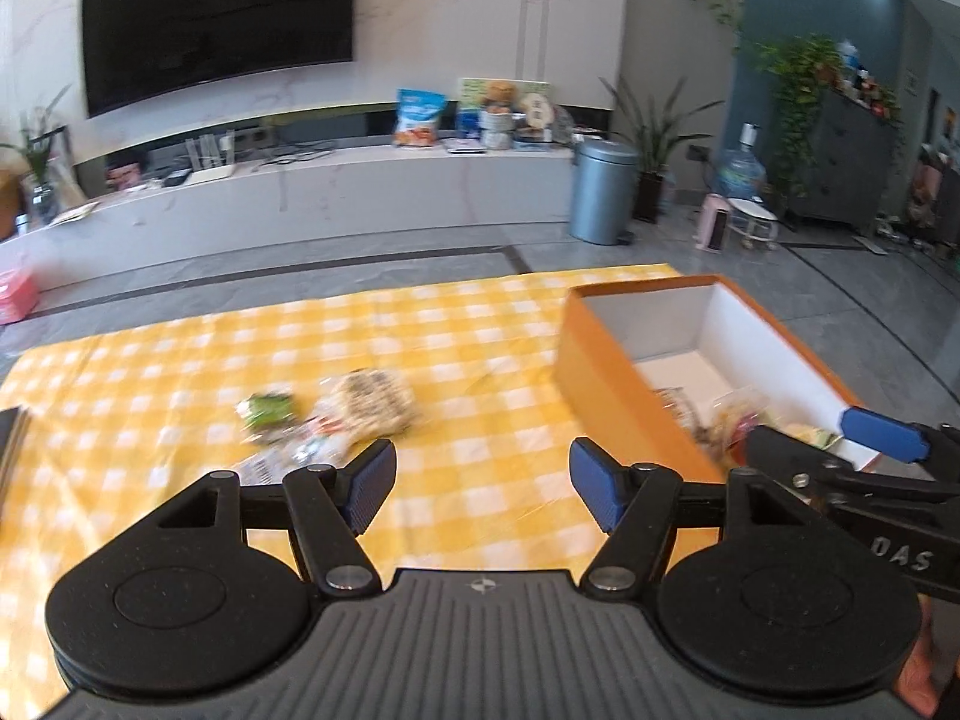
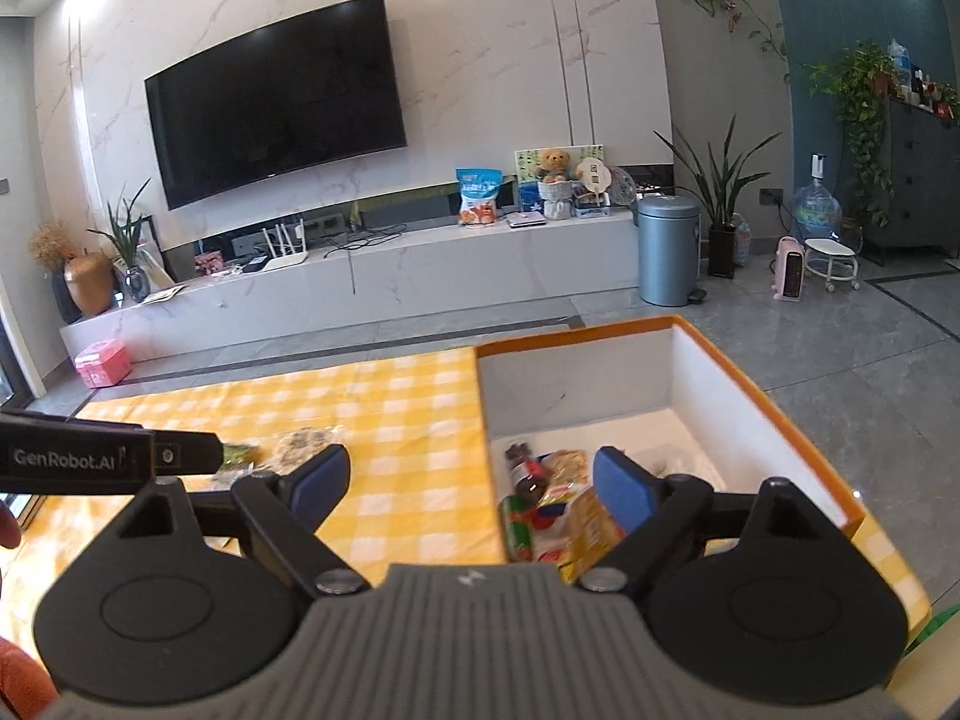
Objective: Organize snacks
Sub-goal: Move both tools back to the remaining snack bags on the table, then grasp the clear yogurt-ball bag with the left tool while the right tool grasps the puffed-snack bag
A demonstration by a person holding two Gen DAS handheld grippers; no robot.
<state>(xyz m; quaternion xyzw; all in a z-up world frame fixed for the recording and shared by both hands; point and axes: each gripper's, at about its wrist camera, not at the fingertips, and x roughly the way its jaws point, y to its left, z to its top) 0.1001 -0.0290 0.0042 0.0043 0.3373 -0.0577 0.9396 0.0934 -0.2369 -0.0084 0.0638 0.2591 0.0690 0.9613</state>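
Note:
An orange box with a white inside (image 1: 606, 360) (image 2: 756, 396) stands on the yellow checked cloth (image 1: 420, 348) at the right and holds several snack packets (image 2: 552, 510). A round seeded cracker pack (image 1: 372, 399) and a green packet (image 1: 267, 411) lie on the cloth to the left; they also show in the right wrist view (image 2: 300, 441). My left gripper (image 1: 480, 489) is open and empty above the cloth, just short of the packs. My right gripper (image 2: 471, 489) is open and empty over the box's near left wall.
The cloth's far edge meets a grey tiled floor. Beyond it stand a white TV bench (image 2: 360, 276), a blue-grey bin (image 2: 666, 249), a pink box (image 2: 102, 363) and plants. A dark flat object (image 1: 12, 432) lies at the cloth's left edge.

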